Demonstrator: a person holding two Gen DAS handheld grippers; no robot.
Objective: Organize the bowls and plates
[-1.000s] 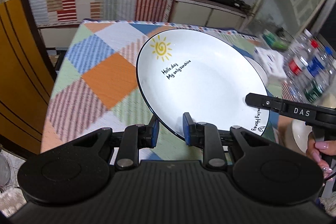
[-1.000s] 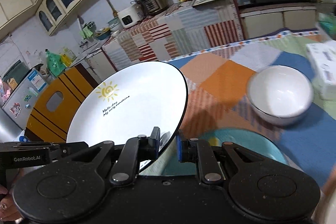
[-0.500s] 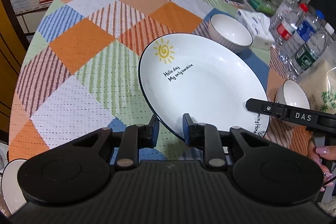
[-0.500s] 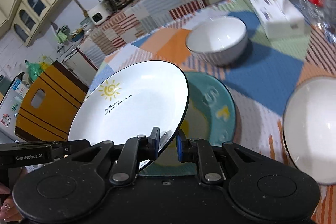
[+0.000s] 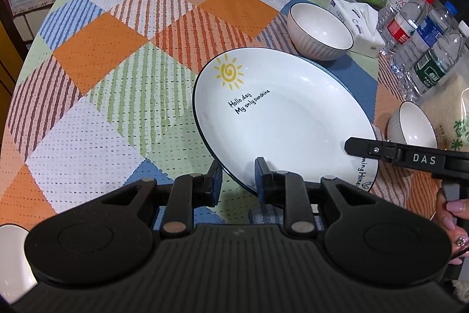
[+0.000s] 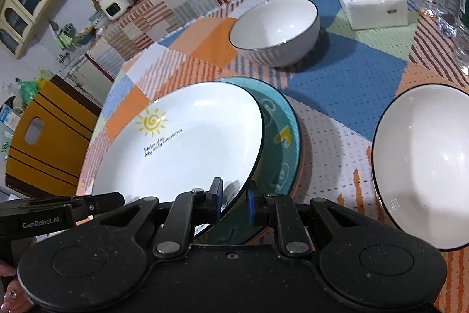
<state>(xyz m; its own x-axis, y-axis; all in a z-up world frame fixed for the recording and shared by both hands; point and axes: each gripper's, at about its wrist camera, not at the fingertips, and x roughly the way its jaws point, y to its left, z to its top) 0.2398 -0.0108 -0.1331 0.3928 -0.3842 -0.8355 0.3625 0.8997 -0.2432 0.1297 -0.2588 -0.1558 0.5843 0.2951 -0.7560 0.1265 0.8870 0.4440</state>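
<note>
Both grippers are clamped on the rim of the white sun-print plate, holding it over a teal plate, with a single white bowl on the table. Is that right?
Not quite: there are more bowls than one. The right wrist view shows a ribbed bowl beyond the teal plate and a second bowl at right. The rest holds: the left gripper and the right gripper both clamp the white sun-print plate at its rim.

Patchwork-clothed table (image 5: 123, 96), teal plate (image 6: 284, 143), two white bowls (image 6: 275, 31) (image 6: 425, 166), tissue pack (image 6: 372, 2), water bottles (image 5: 422, 49)
</note>
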